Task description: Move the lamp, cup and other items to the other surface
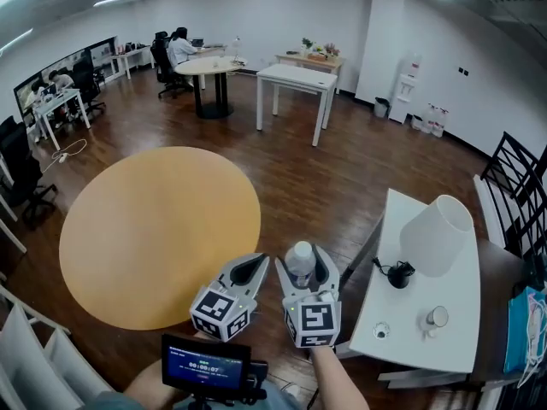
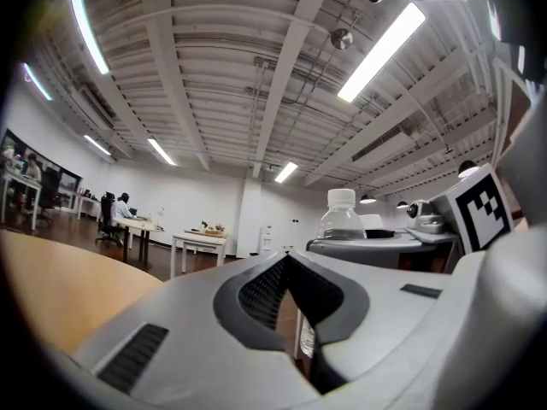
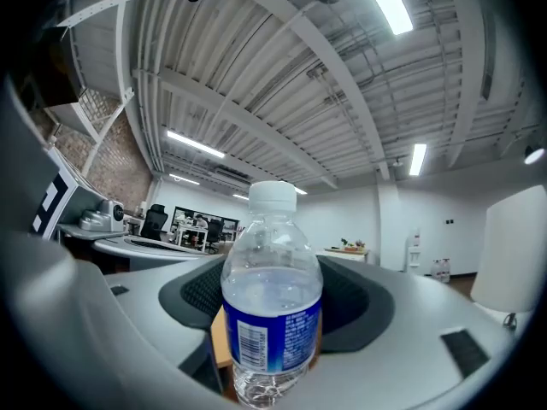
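Note:
My right gripper [image 1: 301, 260] is shut on a clear water bottle [image 1: 300, 263] with a white cap and blue label, and holds it upright above the floor between the two tables. The right gripper view shows the bottle [image 3: 272, 301] pressed between both pads. My left gripper [image 1: 249, 268] hangs just to its left, shut and holding nothing; its jaws meet at the tip [image 2: 288, 263]. A white-shaded lamp [image 1: 438, 233], a cup [image 1: 437, 317], a black corded item [image 1: 399, 273] and a small round item [image 1: 381, 330] stand on the white table [image 1: 457, 348] at the right. The round yellow table [image 1: 158, 233] lies at the left.
A black chair frame [image 1: 517, 186] stands behind the white table, with a blue bag [image 1: 526, 327] at the far right. A small screen [image 1: 207, 366] sits below the grippers. Far off are a round table [image 1: 209, 67], a white table [image 1: 295, 79] and seated people at desks.

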### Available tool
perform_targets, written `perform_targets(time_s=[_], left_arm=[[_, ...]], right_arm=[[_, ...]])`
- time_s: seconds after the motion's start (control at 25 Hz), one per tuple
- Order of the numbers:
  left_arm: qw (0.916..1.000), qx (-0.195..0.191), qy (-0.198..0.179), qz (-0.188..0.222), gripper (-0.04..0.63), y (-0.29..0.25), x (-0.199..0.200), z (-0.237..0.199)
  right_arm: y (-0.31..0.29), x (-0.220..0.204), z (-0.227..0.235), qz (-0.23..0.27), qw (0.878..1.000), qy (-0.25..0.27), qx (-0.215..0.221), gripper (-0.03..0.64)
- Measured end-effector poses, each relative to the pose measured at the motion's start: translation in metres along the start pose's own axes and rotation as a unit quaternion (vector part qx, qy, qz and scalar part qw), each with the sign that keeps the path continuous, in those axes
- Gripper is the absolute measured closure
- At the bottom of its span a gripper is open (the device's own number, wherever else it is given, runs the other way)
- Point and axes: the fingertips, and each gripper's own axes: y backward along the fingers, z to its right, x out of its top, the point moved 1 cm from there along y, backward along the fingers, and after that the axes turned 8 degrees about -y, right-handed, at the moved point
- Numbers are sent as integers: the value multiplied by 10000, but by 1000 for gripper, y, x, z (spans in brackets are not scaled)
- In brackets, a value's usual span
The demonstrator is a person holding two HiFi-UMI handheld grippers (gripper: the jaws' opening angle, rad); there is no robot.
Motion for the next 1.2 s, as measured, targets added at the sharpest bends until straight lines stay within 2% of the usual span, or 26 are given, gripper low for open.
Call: perform_targets(time_s=[0.28,0.52,0.72,0.88,1.2], left_arm=[[9959,889,-7,-149,589,92,-12,-89],[9856,1674,32,-240,589,164,-18,-158],[9721,2323,-14,-332,589,204,-29,-206],[9570,2875,-9,-394,589,254,-40,-236],[9278,3672,79,-650,589,326,-59,-264]], right_arm=[[-51,-14,-117,-10,9967,-88,813,318],[-92,-26,-209,-124,9879,-196,1536,318],[-126,-42,-265,-227,9768,-288,2110,318],[-137,-59,-322,-346,9646,-349,2591,318],[-150,-91,-410,-528,9328,-607,3513,318]])
